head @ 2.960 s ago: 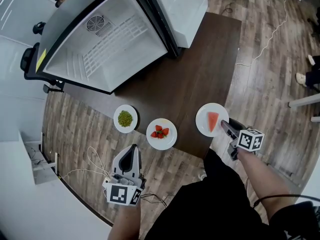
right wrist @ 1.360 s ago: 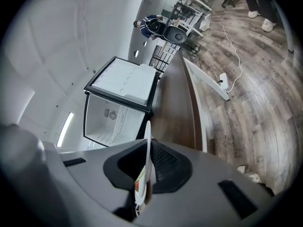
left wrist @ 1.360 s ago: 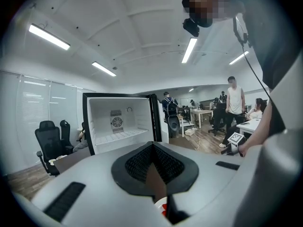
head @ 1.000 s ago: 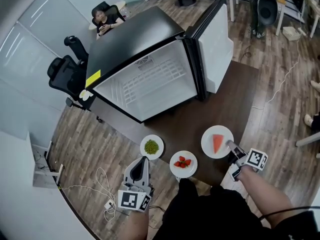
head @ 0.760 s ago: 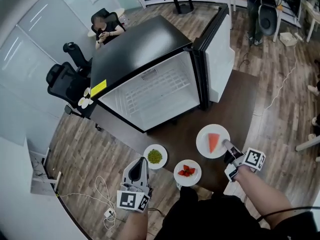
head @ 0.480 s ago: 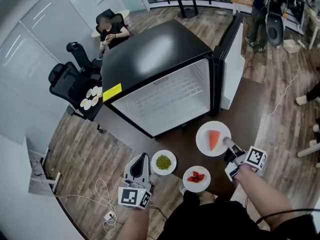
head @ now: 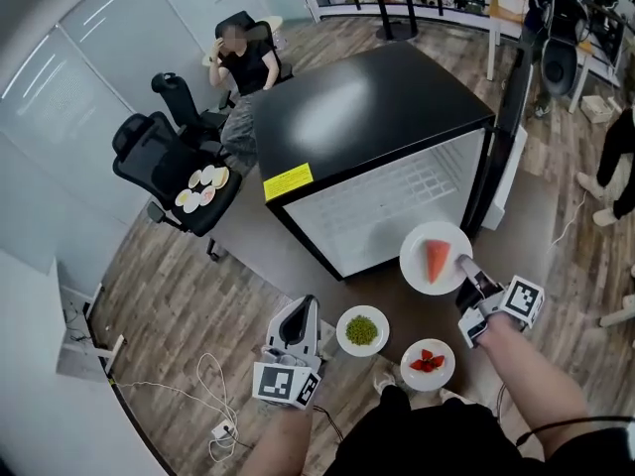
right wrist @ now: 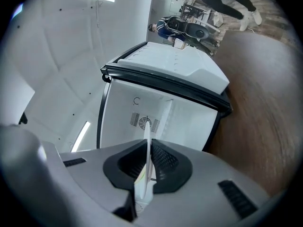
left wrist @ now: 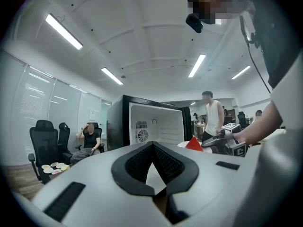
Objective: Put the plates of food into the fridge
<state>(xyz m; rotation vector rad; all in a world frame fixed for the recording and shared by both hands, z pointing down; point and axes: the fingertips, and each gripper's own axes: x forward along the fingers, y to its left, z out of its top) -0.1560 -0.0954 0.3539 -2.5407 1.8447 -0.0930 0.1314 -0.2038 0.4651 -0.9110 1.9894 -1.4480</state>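
My right gripper [head: 464, 269] is shut on the rim of a white plate [head: 422, 246] that carries a red watermelon slice [head: 437, 259]. The plate hangs in the air just in front of the open fridge [head: 397, 201]. In the right gripper view the plate [right wrist: 147, 162] shows edge-on between the pads, with the white fridge interior [right wrist: 163, 119] ahead. A plate of green peas [head: 361, 331] and a plate of strawberries [head: 428, 363] rest on the dark table [head: 397, 300]. To their left my left gripper [head: 301, 317] is shut and holds nothing; its jaws [left wrist: 152, 148] meet.
The fridge door [head: 508, 132] stands open at the right. A black office chair [head: 174, 162] with several small dishes sits to the left, with a seated person [head: 246, 62] behind it. Another person [head: 617, 157] stands at the far right. Cables [head: 213, 390] lie on the floor.
The right gripper has lifted the watermelon plate off the table and carried it up toward the fridge opening. The head view has tilted up. The left gripper stays low and shut.
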